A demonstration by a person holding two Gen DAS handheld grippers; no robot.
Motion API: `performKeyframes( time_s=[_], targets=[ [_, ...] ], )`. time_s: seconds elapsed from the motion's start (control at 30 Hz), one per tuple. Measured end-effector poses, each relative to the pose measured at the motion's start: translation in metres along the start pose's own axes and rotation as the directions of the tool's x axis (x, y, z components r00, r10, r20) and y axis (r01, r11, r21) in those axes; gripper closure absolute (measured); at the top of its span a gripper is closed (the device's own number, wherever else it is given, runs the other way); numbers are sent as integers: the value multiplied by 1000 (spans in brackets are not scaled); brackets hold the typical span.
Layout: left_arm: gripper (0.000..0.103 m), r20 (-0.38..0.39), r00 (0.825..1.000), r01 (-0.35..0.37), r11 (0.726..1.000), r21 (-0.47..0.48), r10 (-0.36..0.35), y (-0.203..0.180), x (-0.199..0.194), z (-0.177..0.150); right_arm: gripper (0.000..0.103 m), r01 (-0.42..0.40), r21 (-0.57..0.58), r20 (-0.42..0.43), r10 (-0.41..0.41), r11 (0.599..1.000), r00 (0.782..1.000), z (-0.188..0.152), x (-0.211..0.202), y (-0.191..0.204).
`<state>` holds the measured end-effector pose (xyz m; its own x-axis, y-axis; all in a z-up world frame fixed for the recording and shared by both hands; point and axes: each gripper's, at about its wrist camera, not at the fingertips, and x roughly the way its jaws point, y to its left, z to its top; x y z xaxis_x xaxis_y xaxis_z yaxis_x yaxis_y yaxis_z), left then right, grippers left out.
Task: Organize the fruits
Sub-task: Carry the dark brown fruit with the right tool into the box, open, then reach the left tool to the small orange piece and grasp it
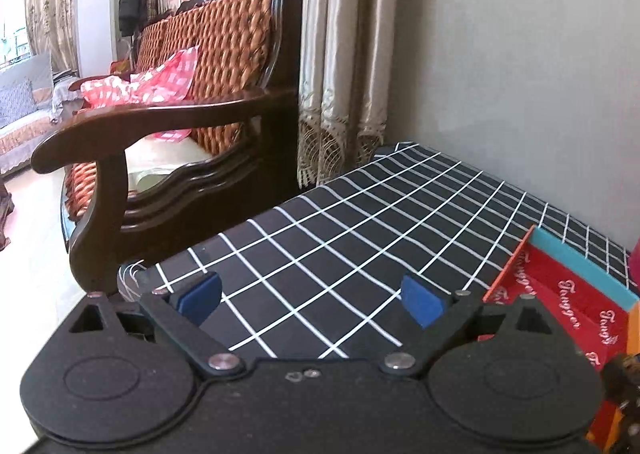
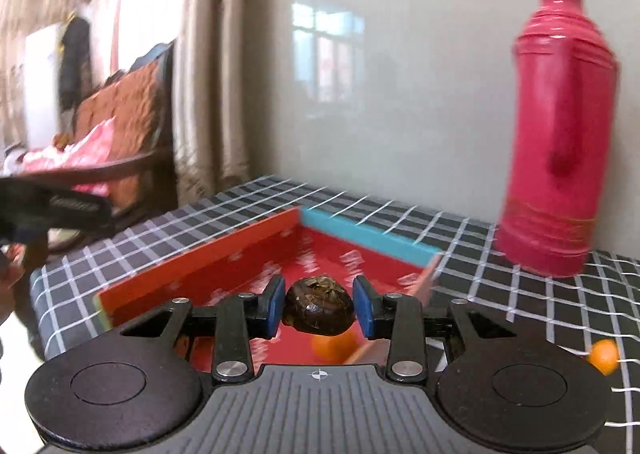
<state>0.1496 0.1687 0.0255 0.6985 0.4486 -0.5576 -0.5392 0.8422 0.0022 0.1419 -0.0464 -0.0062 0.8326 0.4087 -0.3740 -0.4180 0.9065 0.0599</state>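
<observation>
Presently the right gripper (image 2: 319, 312) is clamped on a dark brown fruit (image 2: 319, 309), its blue pads (image 2: 275, 308) pressing the fruit from either side with only the fruit's width between them. The fruit is roundish, glossy, with a rough flaky patch on top; what kind it is cannot be told. It hangs directly ahead of the claw, above the red floor of a shallow box (image 2: 208, 254). The box has an orange wall to the claw's left and a teal wall (image 2: 368, 236) at the far end. Below and just behind the held fruit, an orange fruit (image 2: 334, 348) lies inside the box, partly hidden by the claw. A second orange fruit (image 2: 604, 356) rests outside the box, on the black checked cloth (image 2: 520, 294), to the claw's right and well apart from it. A tall red flask (image 2: 560, 141) stands upright on the cloth, ahead and to the right, near the wall. The left gripper (image 1: 312, 300) stands wide open with nothing between its blue pads (image 1: 202, 300); bare checked cloth (image 1: 360, 221) lies ahead of it. The box (image 1: 568, 294) sits just to its right, at the frame edge. A wooden-armed sofa (image 1: 168, 121) stands beyond the cloth, to its left.
</observation>
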Motion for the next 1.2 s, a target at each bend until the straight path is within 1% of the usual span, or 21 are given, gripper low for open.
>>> performKeyframes(
  time_s=[0.1, 0.23, 0.33, 0.4, 0.5, 0.53, 0.63, 0.67, 0.7, 0.8, 0.83, 0.87, 0.9, 1.0, 1.03, 1.07, 1.13, 1.2],
  targets=[
    [13, 0, 1000, -11, 1000, 6, 11, 1, 0, -1, 66, -13, -22, -31, 12, 1000, 999, -3, 7, 12],
    [13, 0, 1000, -8, 1000, 9, 8, 0, -2, -1, 66, -18, -49, -65, 15, 999, 998, -8, 17, 22],
    [13, 2, 1000, -5, 1000, 9, 5, -2, -2, -1, 64, 9, -72, -54, -13, 997, 998, -12, 15, 26],
    [13, -1, 1000, 1, 1000, 10, -1, -4, -3, -2, 56, 27, -70, -41, -30, 997, 999, -12, 13, 26],
    [13, 1, 1000, 9, 1000, 15, -9, -8, -4, -2, 48, 70, -57, 2, -70, 996, 998, -10, 4, 21],
    [13, 0, 1000, 14, 1000, 18, -14, -10, -5, -3, 47, 94, -55, 18, -93, 994, 995, -9, 0, 19],
    [13, -4, 999, 33, 999, 26, -33, -18, -7, -5, 39, 183, -39, 59, -180, 982, 982, -7, -12, 8],
    [13, -4, 999, 40, 999, 32, -40, -21, -8, -6, 34, 215, -36, 66, -212, 976, 975, -7, -16, 5],
    [13, -5, 999, 48, 998, 38, -48, -25, -10, -7, 28, 254, -26, 76, -252, 967, 965, -7, -22, -2],
    [13, 0, 998, 70, 996, 58, -70, -39, -15, -10, 22, 345, -4, 100, -343, 939, 934, -8, -35, -16],
    [13, 4, 997, 79, 995, 69, -80, -45, -17, -12, 21, 380, 2, 107, -378, 925, 920, -9, -40, -21],
    [13, 9, 996, 88, 993, 79, -89, -51, -20, -14, 18, 410, 3, 113, -408, 912, 906, -9, -45, -25],
    [13, 12, 995, 96, 992, 87, -97, -56, -23, -16, 12, 448, 7, 122, -446, 894, 887, -10, -50, -30],
    [13, 25, 990, 133, 983, 125, -137, -75, -32, -23, 4, 555, 22, 138, -552, 832, 822, -15, -64, -43],
    [13, 30, 988, 143, 980, 138, -148, -81, -35, -26, 4, 591, 27, 143, -588, 806, 796, -16, -69, -48],
    [13, 36, 986, 154, 976, 155, -162, -88, -39, -29, 3, 631, 35, 148, -628, 775, 764, -17, -74, -53],
    [13, 43, 980, 185, 965, 187, -196, -103, -45, -35, 0, 687, 54, 152, -686, 725, 712, -20, -86, -62],
    [13, 49, 971, 216, 951, 219, -232, -118, -52, -42, 0, 735, 80, 152, -737, 674, 659, -23, -98, -73]
  ],
)
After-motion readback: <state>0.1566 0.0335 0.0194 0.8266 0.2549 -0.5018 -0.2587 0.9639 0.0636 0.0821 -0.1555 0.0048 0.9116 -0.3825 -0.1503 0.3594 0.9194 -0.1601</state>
